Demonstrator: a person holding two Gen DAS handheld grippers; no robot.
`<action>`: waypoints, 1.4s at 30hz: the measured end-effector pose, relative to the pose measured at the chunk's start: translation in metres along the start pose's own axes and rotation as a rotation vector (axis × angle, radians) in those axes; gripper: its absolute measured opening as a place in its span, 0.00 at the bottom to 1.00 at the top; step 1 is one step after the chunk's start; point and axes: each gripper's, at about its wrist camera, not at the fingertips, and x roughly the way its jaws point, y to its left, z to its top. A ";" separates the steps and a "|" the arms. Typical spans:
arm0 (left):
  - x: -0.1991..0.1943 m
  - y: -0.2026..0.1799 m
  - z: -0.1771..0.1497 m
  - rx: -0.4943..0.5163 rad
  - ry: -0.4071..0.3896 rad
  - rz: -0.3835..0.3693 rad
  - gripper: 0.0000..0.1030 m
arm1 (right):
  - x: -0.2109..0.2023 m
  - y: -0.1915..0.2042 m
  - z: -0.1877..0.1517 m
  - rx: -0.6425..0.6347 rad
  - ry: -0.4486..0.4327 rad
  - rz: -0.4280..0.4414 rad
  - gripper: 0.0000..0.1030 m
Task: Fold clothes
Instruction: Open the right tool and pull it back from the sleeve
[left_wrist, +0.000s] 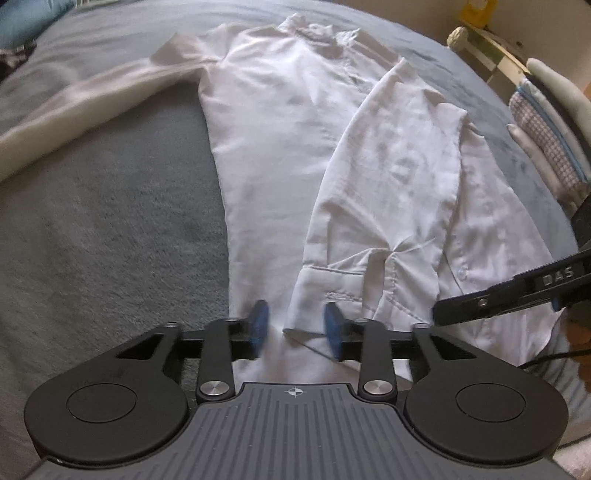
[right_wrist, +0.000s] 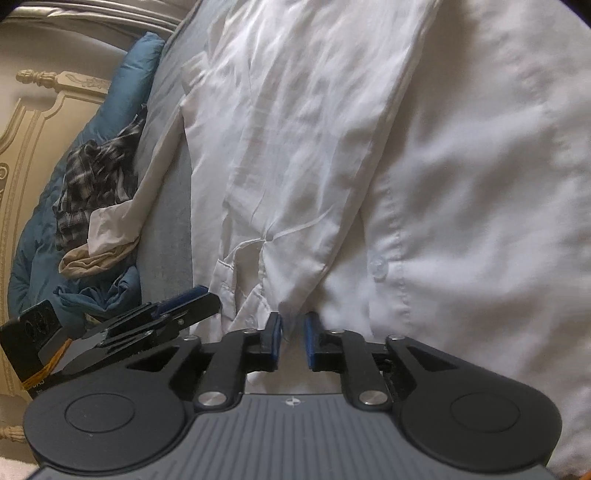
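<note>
A white button shirt (left_wrist: 280, 122) lies flat on the grey bed cover (left_wrist: 110, 229), collar at the far end. One sleeve (left_wrist: 388, 177) is folded over the body, with its cuff (left_wrist: 332, 284) near me. The other sleeve (left_wrist: 92, 96) stretches out to the left. My left gripper (left_wrist: 295, 326) is open just above the hem, with the cuff's corner between its blue pads. My right gripper (right_wrist: 293, 336) hovers over the shirt (right_wrist: 461, 184) by the cuff (right_wrist: 243, 288) and button placket. Its jaws stand narrowly open with nothing clamped. Each gripper shows in the other's view: right gripper (left_wrist: 498, 299), left gripper (right_wrist: 177, 314).
A blue quilt (right_wrist: 110, 110) with a plaid garment (right_wrist: 96, 173) and a beige cloth (right_wrist: 103, 240) lies along the carved headboard (right_wrist: 37, 110). Folded clothes (left_wrist: 546, 133) are stacked at the bed's right edge. Bare grey cover lies left of the shirt.
</note>
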 end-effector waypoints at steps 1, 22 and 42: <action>-0.002 -0.001 0.000 0.004 -0.008 0.004 0.42 | -0.004 0.000 -0.002 -0.003 -0.013 -0.005 0.22; -0.060 0.012 0.007 0.085 -0.180 0.320 0.63 | -0.043 0.004 0.005 0.005 -0.225 -0.029 0.29; 0.019 -0.079 0.055 0.336 -0.048 0.216 0.63 | -0.123 -0.048 0.064 -0.018 -0.505 -0.272 0.30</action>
